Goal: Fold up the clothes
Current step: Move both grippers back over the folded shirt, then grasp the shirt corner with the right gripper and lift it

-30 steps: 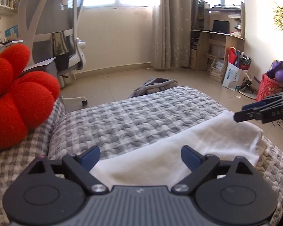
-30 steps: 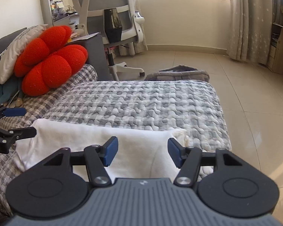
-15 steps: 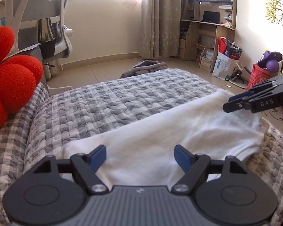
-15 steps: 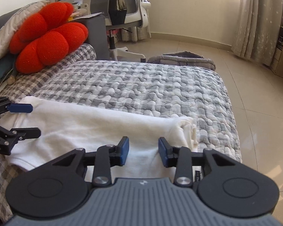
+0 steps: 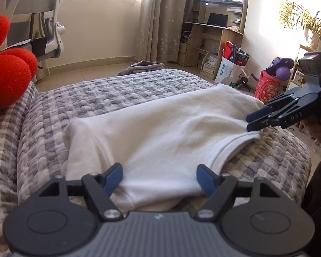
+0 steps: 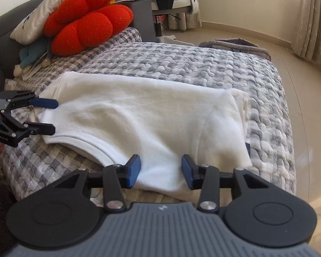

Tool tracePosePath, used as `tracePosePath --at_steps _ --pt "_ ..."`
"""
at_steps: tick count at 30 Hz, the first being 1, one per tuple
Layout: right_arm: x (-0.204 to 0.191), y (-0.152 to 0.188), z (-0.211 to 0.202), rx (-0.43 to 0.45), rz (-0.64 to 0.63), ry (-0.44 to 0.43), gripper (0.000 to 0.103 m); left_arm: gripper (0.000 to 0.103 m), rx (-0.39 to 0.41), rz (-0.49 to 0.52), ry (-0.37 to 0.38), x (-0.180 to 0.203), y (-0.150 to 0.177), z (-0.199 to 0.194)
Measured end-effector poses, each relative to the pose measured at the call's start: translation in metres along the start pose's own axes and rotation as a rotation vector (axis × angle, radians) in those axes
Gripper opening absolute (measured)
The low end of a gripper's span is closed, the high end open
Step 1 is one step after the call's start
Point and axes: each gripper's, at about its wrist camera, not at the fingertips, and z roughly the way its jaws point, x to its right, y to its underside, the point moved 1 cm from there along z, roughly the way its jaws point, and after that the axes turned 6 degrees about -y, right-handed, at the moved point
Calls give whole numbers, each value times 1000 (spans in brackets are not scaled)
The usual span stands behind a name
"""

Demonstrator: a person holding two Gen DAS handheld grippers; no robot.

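A white garment lies folded flat across a grey knitted blanket. My left gripper stands low at the garment's near hem, jaws wide apart, with the cloth between them and the pads not pressing. In the right wrist view the left gripper straddles the garment's left edge. My right gripper sits over the near hem of the garment; its jaws are about half apart and opening, with cloth in the gap. From the left wrist view the right gripper is at the garment's right corner.
A red puffy cushion and a white pillow rest on the checked cover at the left. An office chair stands behind. The blanket's right edge drops to a tiled floor; a grey bundle lies beyond.
Both grippers have sunk and tilted down toward the garment's near hem, which now lies between each pair of jaws. The right jaws are narrower than a second ago.
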Motion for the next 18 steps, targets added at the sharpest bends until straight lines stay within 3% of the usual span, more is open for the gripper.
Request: tracePosePath --at_steps 2,4,9,13,18 --pt "4 1 -14 19 50 -13 45 78 -15 -12 -6 0 -2 -9" --pt "7 1 -28 46 95 -16 55 79 -35 -51 -11 -2 -11 -16" --pt "28 -6 -50 108 206 29 57 78 80 -62 42 9 -43 -27" --pt "40 -6 -52 113 278 66 57 78 117 5 79 33 -61 -13" --pt "36 -6 -57 135 274 55 57 79 94 4 6 37 -61 3"
